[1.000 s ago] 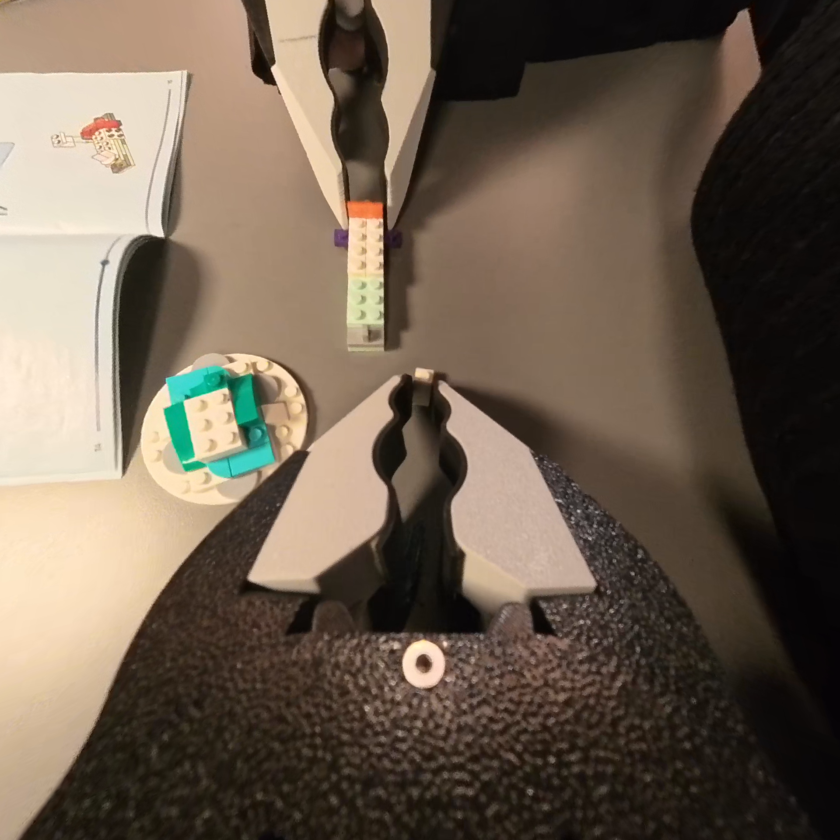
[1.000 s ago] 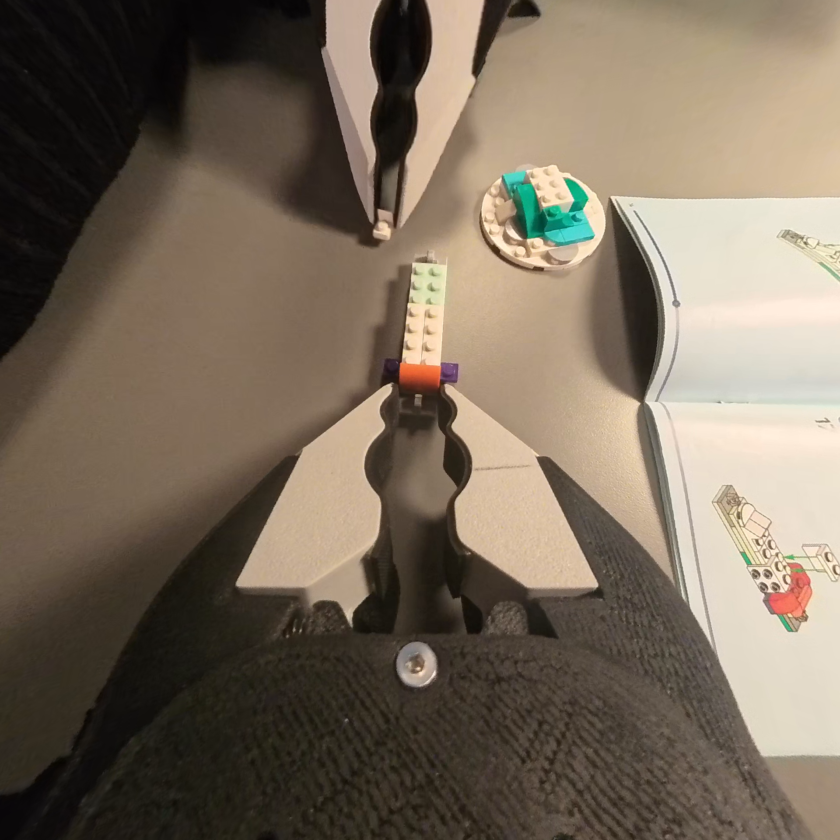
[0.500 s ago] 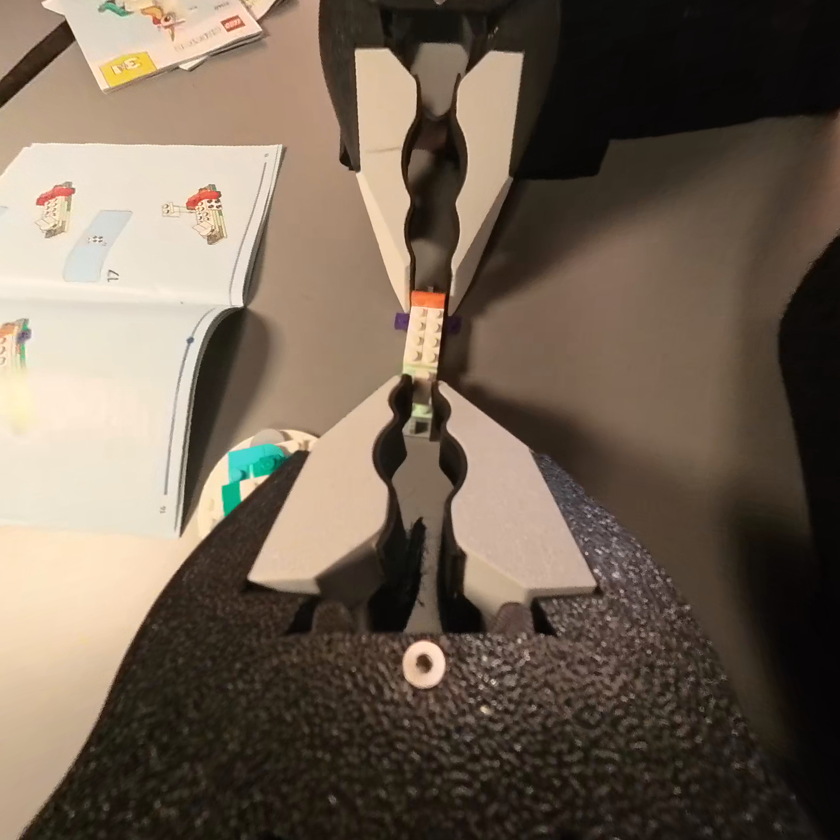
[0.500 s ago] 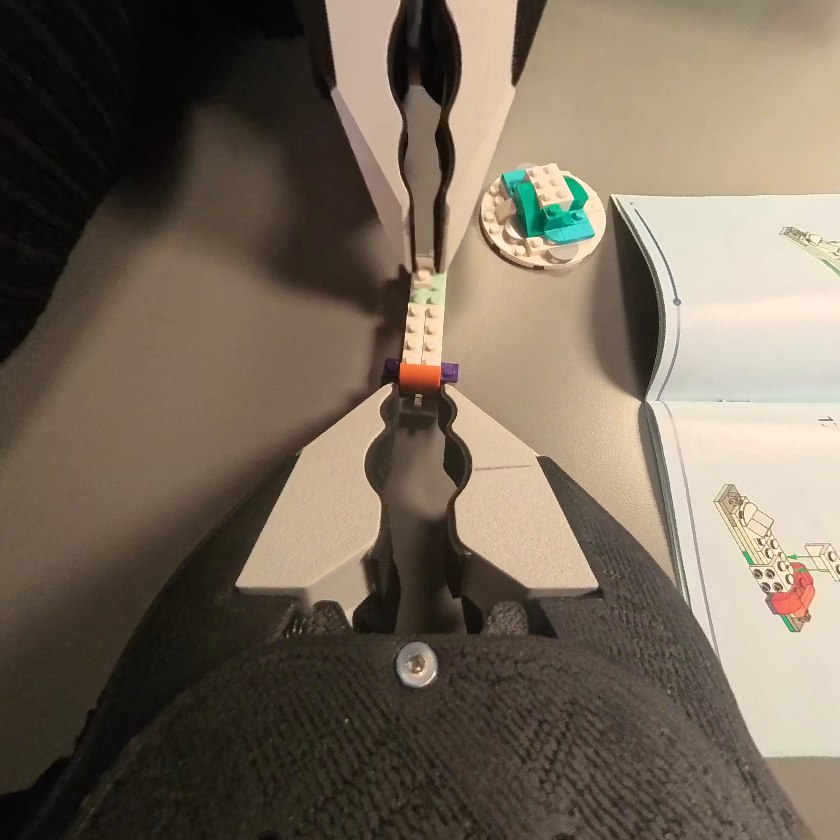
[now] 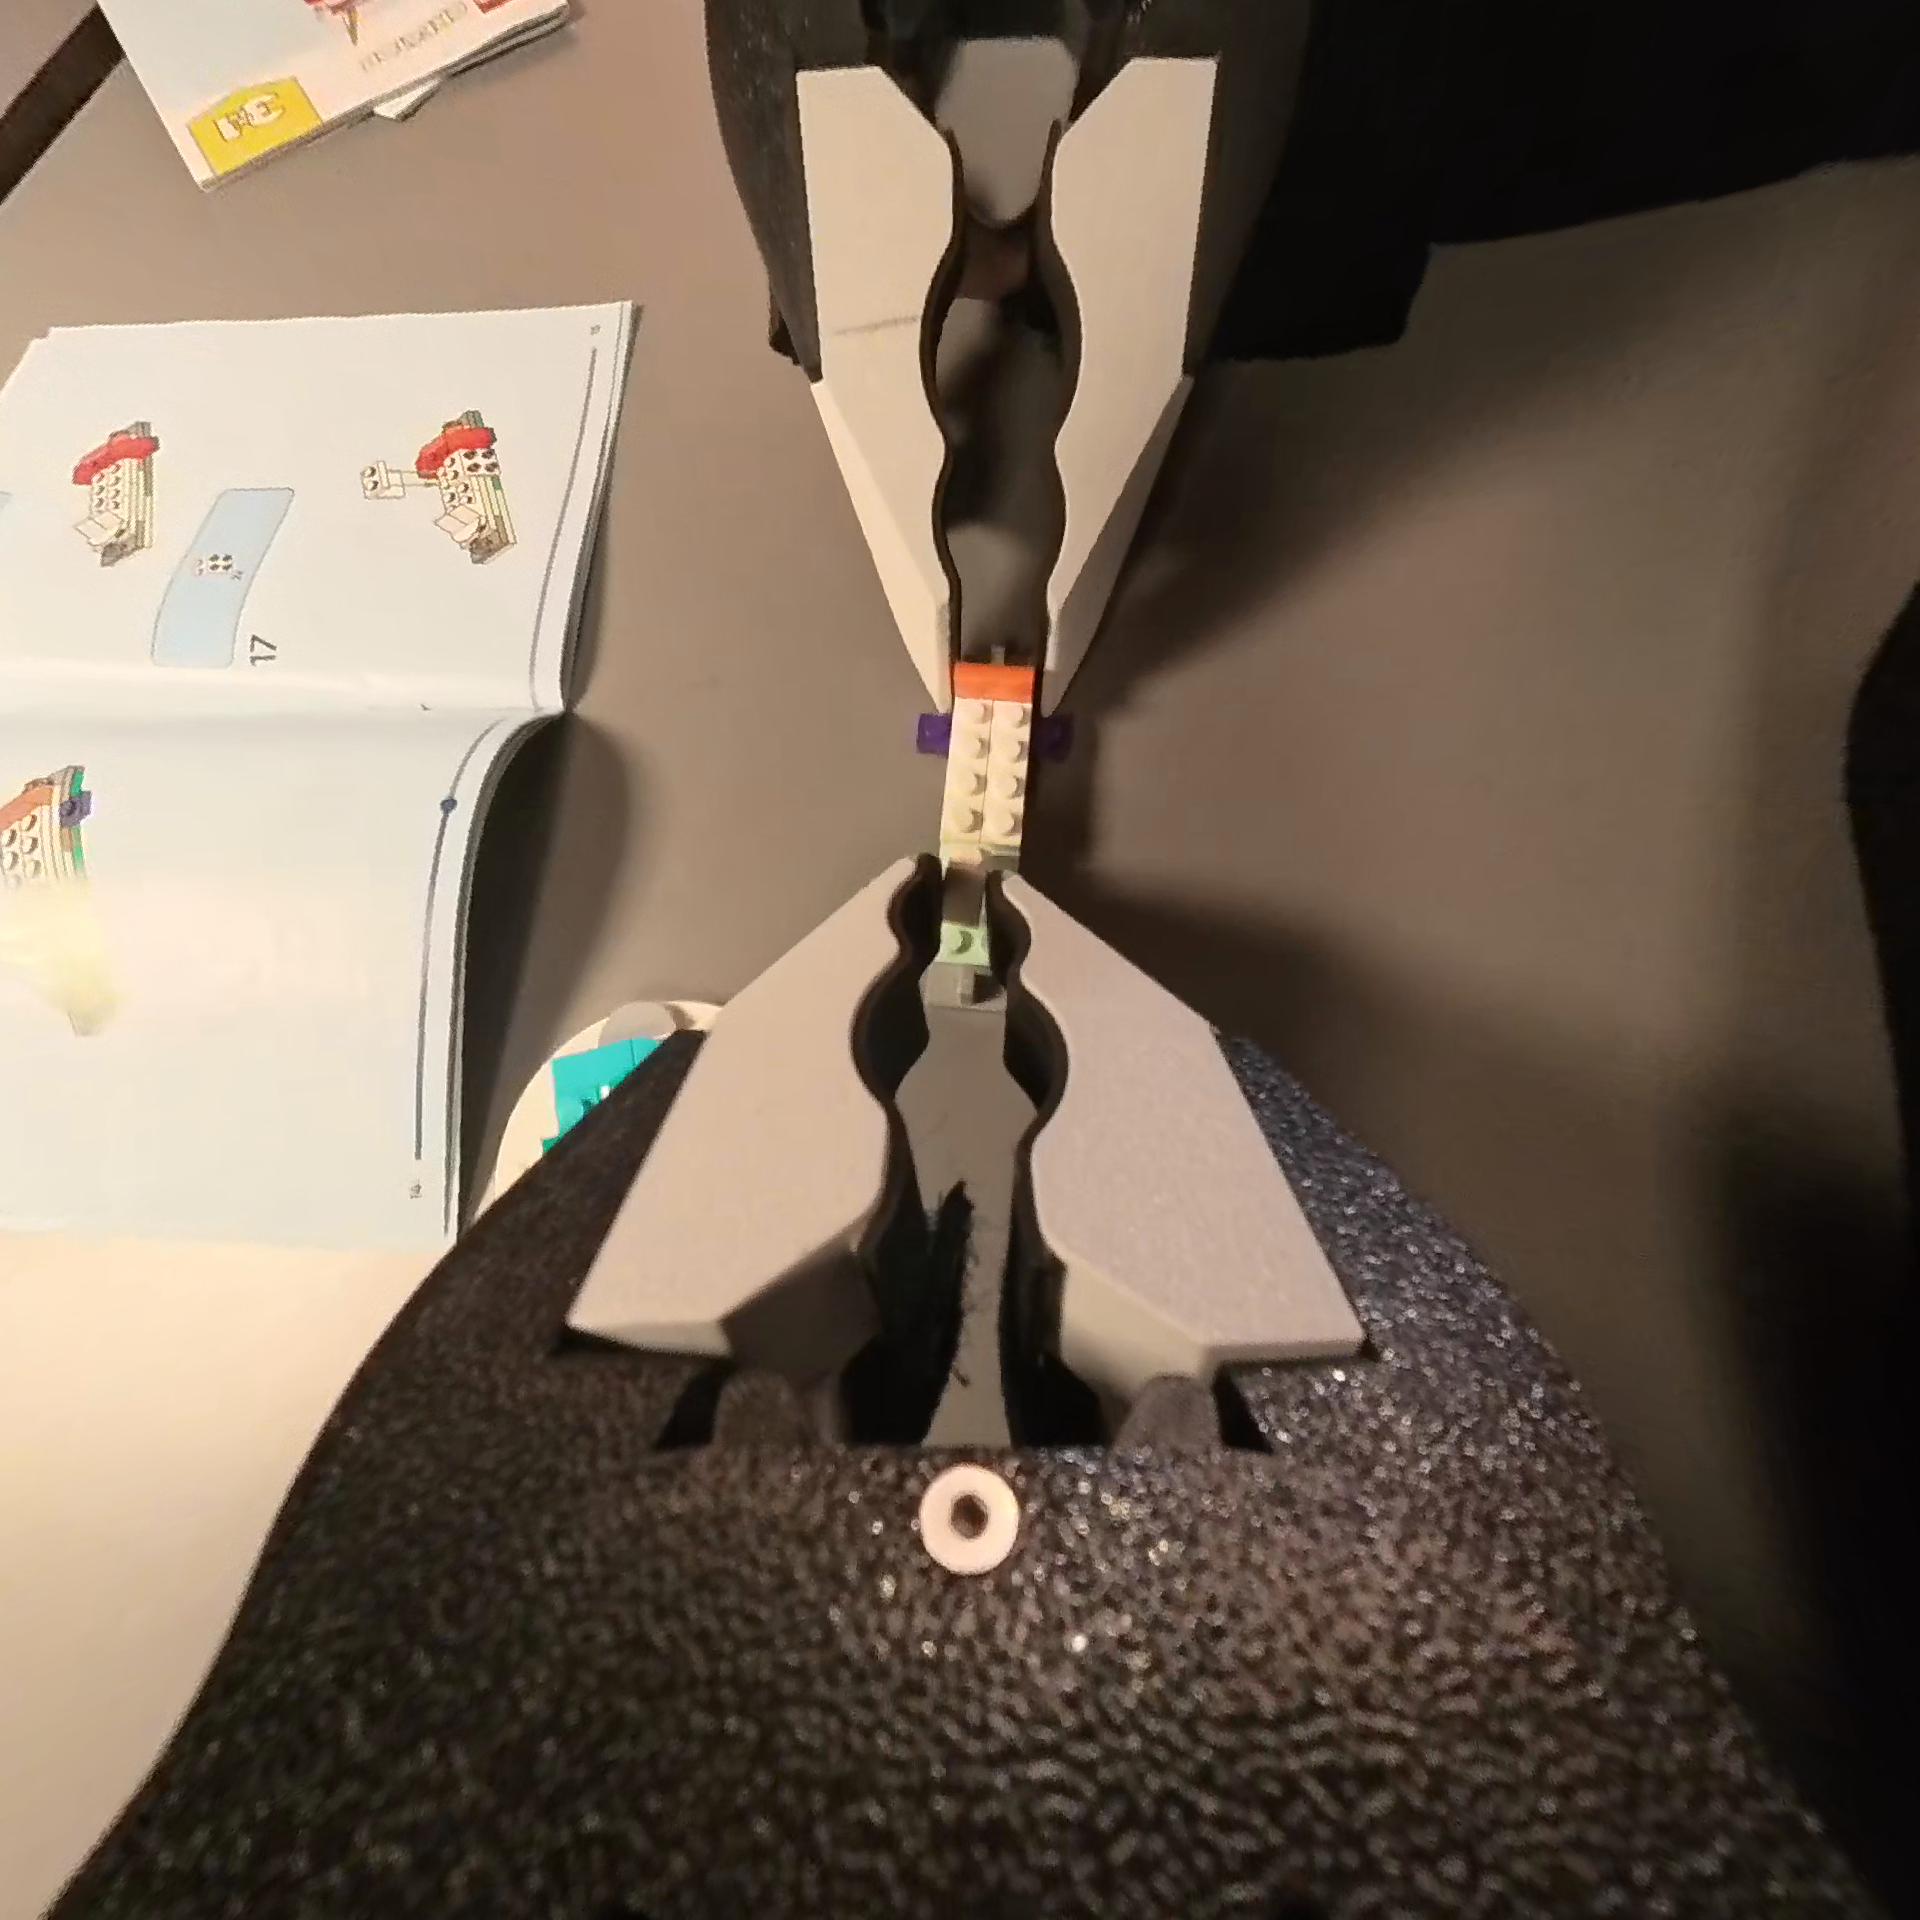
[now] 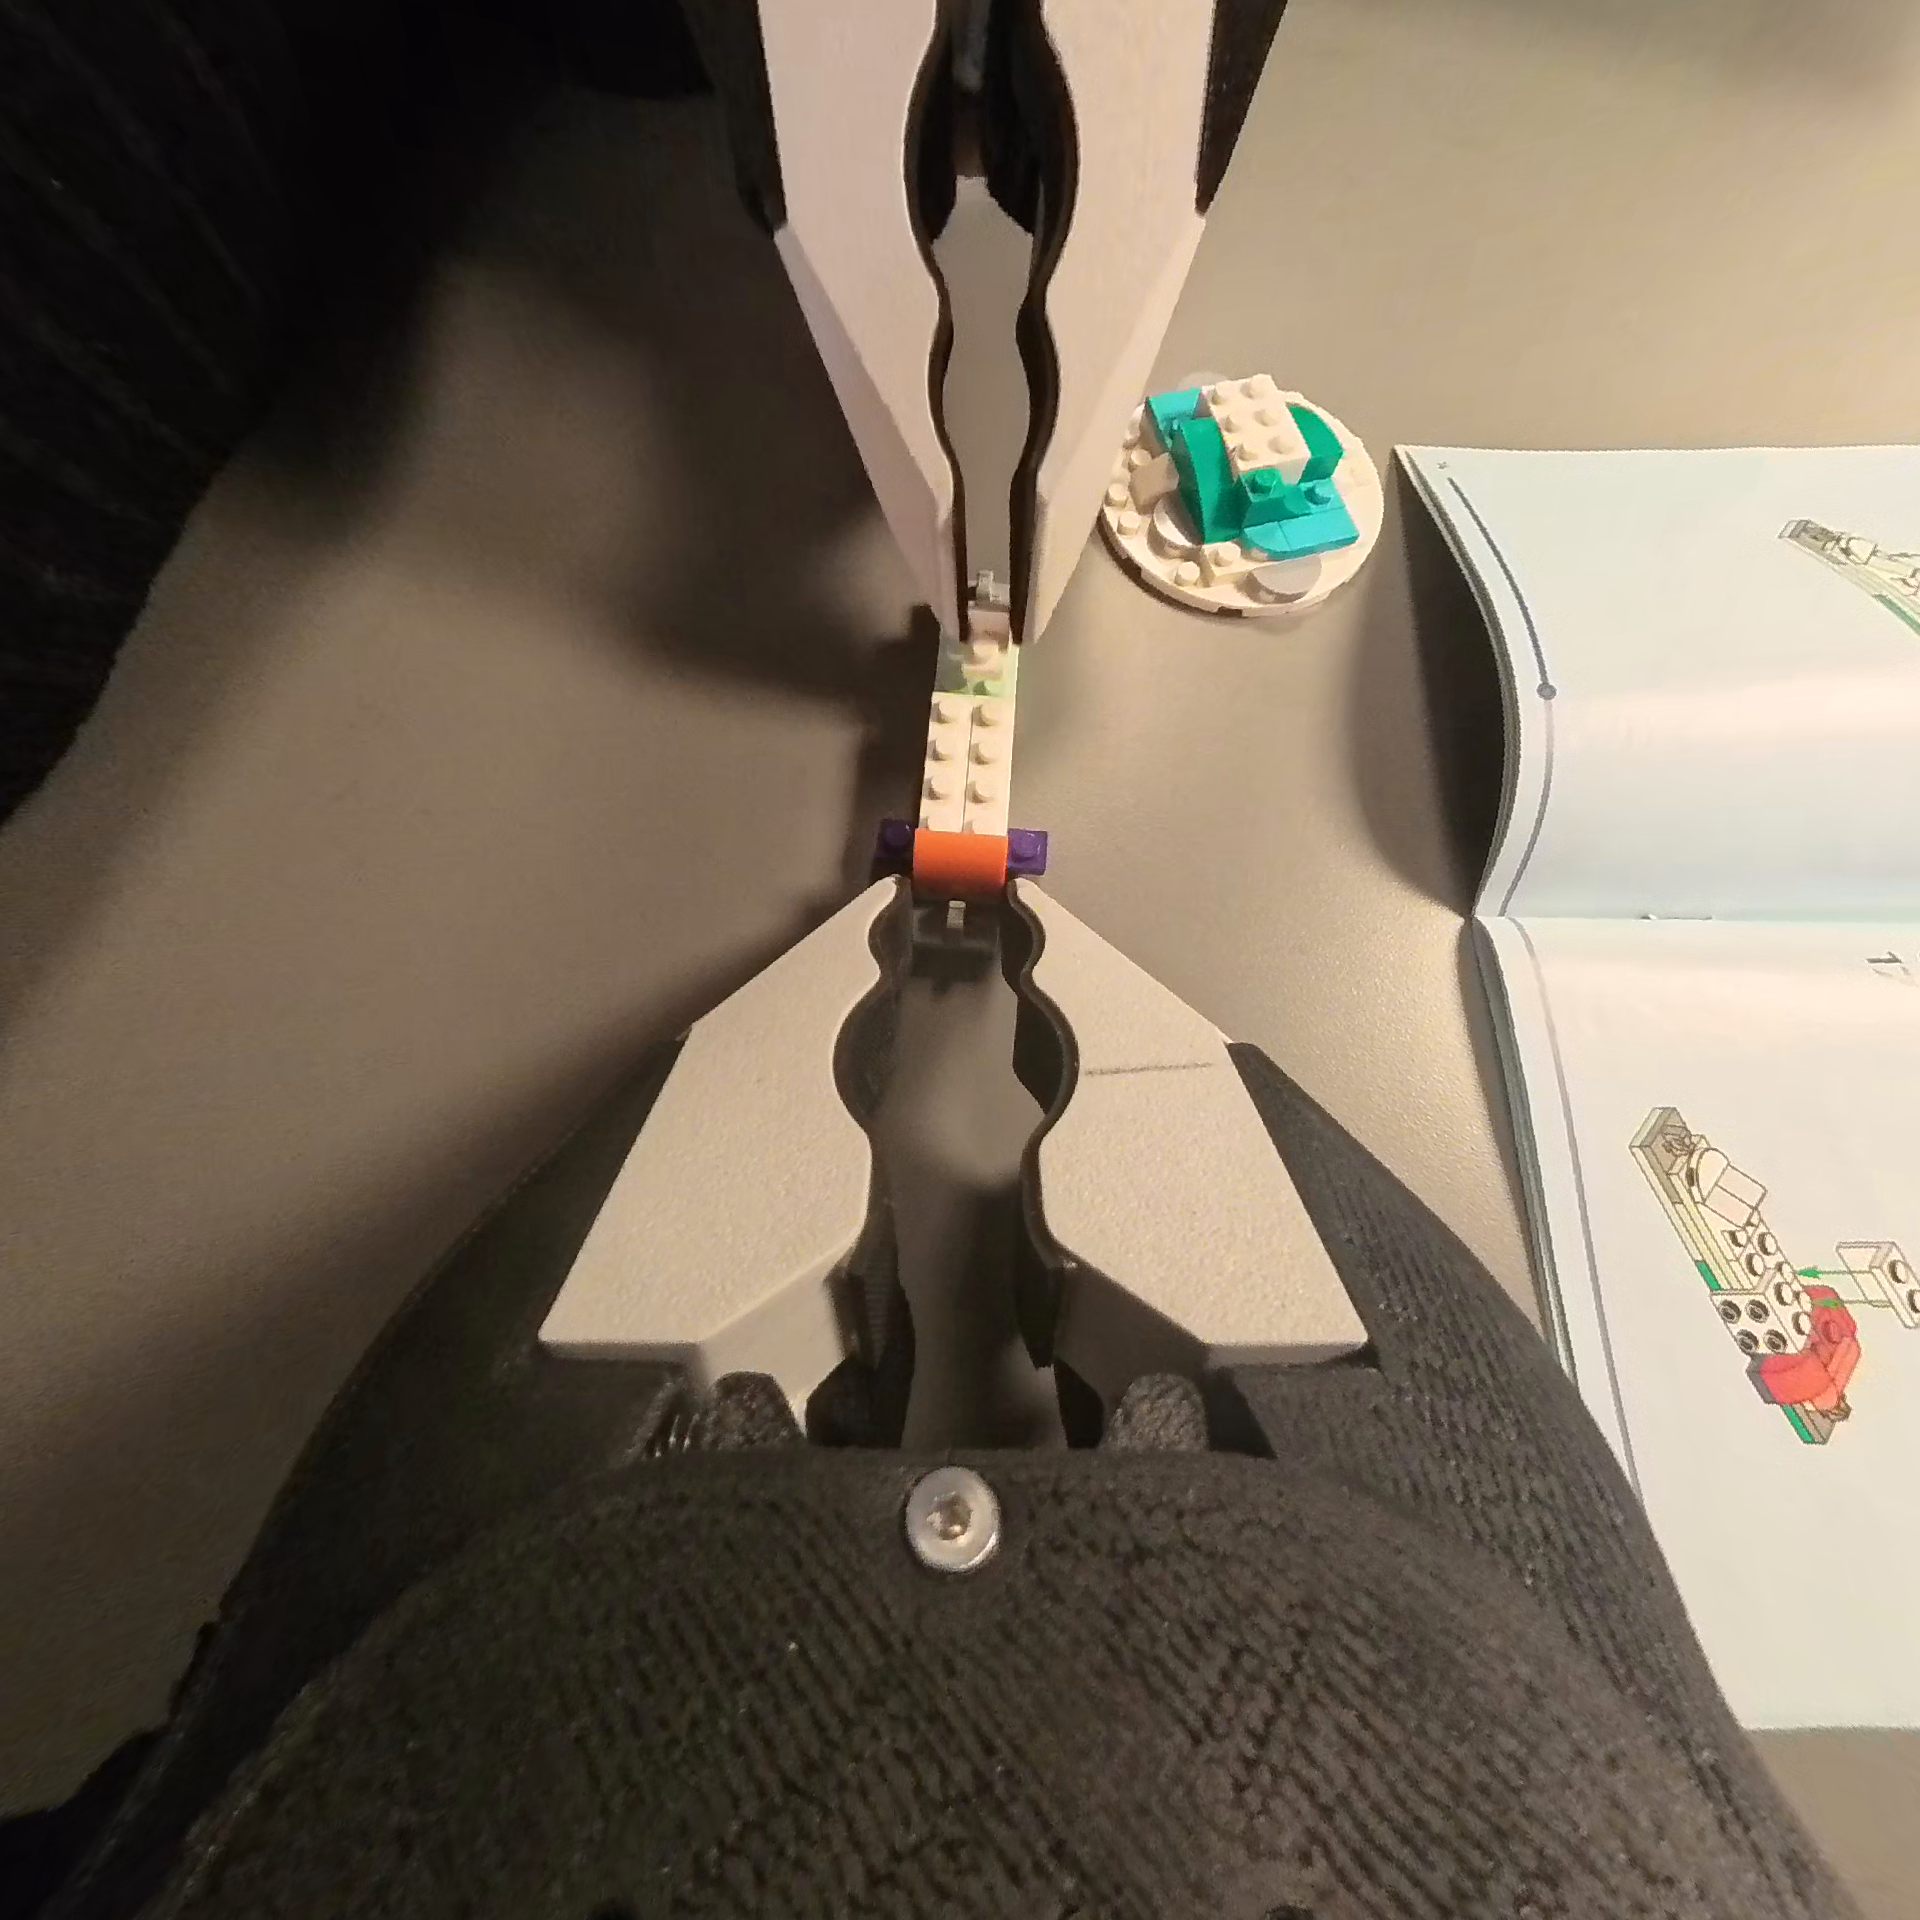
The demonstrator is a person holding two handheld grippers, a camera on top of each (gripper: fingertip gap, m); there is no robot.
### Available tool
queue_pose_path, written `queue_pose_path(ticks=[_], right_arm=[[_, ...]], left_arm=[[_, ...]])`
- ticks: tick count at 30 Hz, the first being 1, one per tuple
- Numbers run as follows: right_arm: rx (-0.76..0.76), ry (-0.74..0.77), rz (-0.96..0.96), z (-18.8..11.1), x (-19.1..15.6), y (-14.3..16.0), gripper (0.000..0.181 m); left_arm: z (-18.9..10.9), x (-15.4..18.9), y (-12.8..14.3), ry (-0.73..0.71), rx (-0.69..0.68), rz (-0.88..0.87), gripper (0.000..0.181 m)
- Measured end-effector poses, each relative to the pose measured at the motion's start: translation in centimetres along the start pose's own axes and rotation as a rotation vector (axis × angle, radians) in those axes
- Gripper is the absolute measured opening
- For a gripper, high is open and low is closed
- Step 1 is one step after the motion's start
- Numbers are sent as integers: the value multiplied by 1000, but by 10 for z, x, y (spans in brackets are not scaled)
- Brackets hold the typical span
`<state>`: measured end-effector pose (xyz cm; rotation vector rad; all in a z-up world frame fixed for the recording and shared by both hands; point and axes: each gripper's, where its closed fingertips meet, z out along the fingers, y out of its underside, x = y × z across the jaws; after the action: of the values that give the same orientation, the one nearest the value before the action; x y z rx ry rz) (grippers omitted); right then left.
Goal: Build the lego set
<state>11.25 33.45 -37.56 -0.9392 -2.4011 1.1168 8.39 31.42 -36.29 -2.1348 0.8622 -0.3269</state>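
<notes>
White brick strip (image 6: 966,753) pinched between both claws; round model (image 6: 1242,488), booklet (image 6: 1704,935) beside.

The left hand-held gripper (image 5: 964,883) covers most of the round model (image 5: 597,1070) just to its left, leaving a teal sliver. Its fingertips (image 5: 1003,904) hide the strip's (image 5: 987,774) pale green end. The booklet (image 5: 260,727) is cut off at the left edge, its lower page glare-blurred. Whether the left hand-held gripper grips the strip is unclear.

Both grippers have pale grey wedge fingers with wavy inner edges: the left gripper (image 5: 961,883) on a speckled black body, the right gripper (image 6: 956,894) on a ribbed one with a silver screw.
</notes>
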Motion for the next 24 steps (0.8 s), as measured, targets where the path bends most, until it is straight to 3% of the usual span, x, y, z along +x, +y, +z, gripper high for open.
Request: queue_pose_path(ticks=[24], right_arm=[[0,-1,2,0,0,0,15]], left_arm=[[3,6,2,1,-42,7,7]])
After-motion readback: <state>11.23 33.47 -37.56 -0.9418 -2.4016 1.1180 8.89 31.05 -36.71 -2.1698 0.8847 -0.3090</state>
